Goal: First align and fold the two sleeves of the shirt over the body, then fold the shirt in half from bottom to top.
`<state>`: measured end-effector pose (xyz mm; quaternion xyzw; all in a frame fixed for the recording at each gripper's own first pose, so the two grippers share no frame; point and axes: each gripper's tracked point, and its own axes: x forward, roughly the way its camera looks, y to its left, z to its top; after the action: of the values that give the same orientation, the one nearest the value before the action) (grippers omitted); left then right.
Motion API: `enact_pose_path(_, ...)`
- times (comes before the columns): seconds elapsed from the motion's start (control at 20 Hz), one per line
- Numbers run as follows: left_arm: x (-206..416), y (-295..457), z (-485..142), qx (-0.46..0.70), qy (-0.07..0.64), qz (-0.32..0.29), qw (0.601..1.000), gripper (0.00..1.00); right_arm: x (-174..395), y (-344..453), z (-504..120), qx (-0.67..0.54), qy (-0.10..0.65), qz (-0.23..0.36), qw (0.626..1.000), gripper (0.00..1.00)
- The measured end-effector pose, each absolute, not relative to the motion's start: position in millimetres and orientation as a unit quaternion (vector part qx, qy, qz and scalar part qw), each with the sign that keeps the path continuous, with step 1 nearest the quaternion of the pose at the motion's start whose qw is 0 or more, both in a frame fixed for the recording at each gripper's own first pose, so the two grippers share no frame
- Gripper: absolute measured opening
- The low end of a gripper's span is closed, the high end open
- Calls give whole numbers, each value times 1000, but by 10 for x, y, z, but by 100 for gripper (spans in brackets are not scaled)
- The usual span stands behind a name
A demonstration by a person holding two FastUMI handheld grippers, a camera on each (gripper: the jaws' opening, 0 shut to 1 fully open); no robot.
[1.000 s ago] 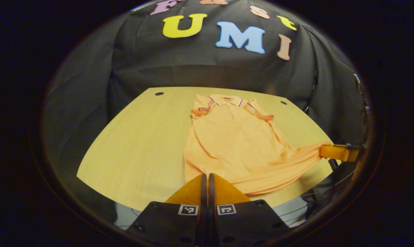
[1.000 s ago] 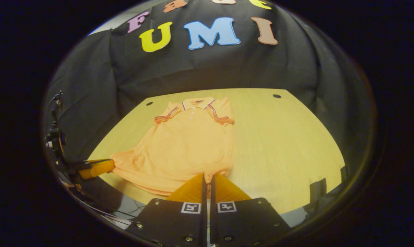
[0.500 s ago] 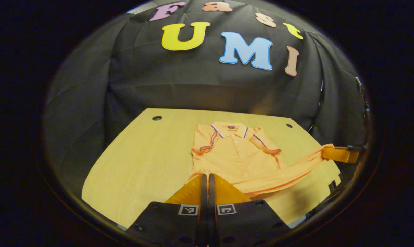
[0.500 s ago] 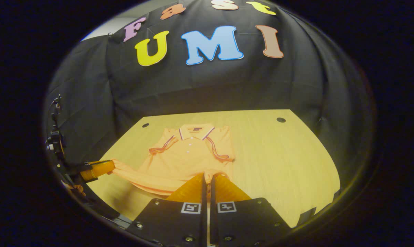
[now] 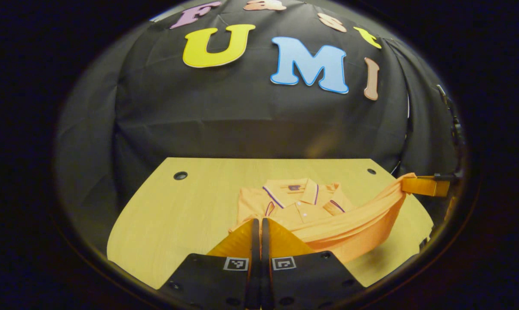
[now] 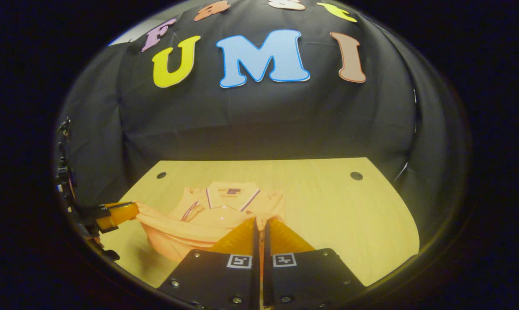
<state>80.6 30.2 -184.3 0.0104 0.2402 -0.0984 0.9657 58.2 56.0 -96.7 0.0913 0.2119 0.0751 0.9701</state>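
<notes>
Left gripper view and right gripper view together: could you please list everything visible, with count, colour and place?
Shirt: one, orange polo with striped collar, on the table; its bottom hem is lifted toward the collar, stretched between both tongs.
Table: one, light wood, in front of the booth wall.
Table holes: two, dark, near the far corners.
Booth wall: one, black cloth, behind the table.
Left tongs: one, closed on the shirt hem.
Right tongs: one, closed on the shirt hem.

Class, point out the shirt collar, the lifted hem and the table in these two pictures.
Collar (image 5: 300, 188): left gripper view, its middle.
Hem (image 5: 354, 224): left gripper view, raised fold of cloth.
Table (image 6: 350, 215): right gripper view, bare top.
</notes>
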Motion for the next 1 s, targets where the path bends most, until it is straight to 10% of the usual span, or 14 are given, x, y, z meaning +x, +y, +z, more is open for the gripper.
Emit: enact_pose_path(1.0, 2525, 80, -2287, 53, 227, -122, 965, 6, 2137, 545, -1387, 55, 253, 18, 966, 3)
